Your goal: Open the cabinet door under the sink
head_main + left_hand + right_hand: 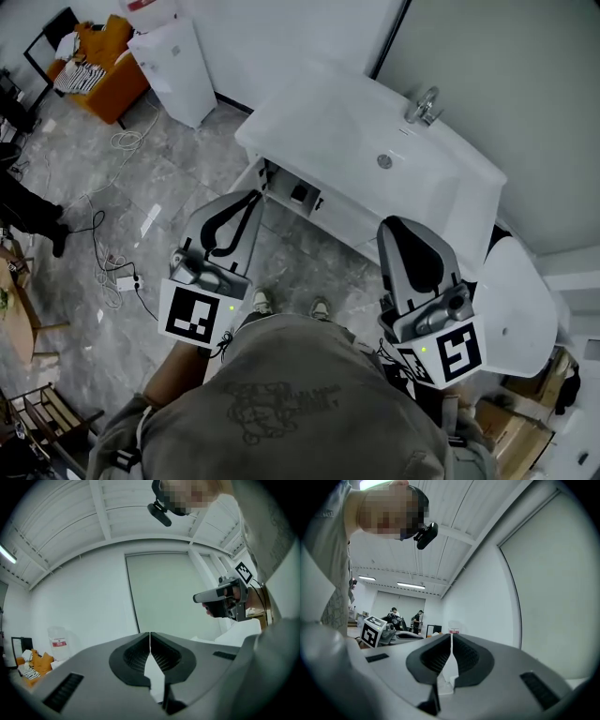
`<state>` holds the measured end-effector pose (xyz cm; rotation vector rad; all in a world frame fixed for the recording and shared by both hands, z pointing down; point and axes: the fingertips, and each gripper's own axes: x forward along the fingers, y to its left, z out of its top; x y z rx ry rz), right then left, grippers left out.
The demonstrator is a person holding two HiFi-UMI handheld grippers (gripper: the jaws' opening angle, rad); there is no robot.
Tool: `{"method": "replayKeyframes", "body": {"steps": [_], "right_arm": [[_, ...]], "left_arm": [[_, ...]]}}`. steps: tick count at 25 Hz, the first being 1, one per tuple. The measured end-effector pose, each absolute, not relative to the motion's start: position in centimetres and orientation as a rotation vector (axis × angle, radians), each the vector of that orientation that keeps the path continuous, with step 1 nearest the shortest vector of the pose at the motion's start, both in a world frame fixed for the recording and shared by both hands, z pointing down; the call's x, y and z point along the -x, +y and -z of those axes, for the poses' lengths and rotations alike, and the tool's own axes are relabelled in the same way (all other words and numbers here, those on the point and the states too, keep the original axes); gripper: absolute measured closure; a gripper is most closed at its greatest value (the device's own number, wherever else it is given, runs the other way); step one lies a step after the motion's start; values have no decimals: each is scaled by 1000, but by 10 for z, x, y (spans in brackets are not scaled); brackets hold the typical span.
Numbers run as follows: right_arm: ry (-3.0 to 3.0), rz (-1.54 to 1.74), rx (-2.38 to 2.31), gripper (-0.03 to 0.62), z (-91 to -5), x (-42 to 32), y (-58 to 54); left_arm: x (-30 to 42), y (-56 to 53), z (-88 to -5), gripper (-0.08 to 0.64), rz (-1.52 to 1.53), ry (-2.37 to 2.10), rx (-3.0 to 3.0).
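Observation:
A white sink vanity [361, 155] with a chrome faucet [424, 105] stands against the wall. Under the basin, the cabinet front [342, 217] shows a dark gap [300, 194] at its left end, with a white door panel [249, 178] standing out beside it. My left gripper [253, 197] is held level in front of that gap, jaws shut and empty [150, 639]. Off to the right, my right gripper [398, 223] hovers before the cabinet's right part, also shut with nothing in it [451, 641]. Neither touches the cabinet.
A toilet [520, 309] stands right of the vanity. At the back left are a white unit [176, 67] and an orange chair [105, 58]. Cables and a power strip [122, 279] lie on the grey floor. My shoes [291, 305] are below the cabinet.

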<state>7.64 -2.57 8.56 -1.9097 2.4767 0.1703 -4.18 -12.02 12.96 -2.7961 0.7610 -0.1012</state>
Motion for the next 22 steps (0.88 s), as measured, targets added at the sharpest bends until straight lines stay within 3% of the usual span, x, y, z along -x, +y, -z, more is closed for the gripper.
{"method": "replayKeyframes", "body": {"steps": [22], "right_arm": [[2487,-222,1937,557,-96,-71,-33]], "left_arm": [[48,-119,-140,538,168,731,2792]]}}
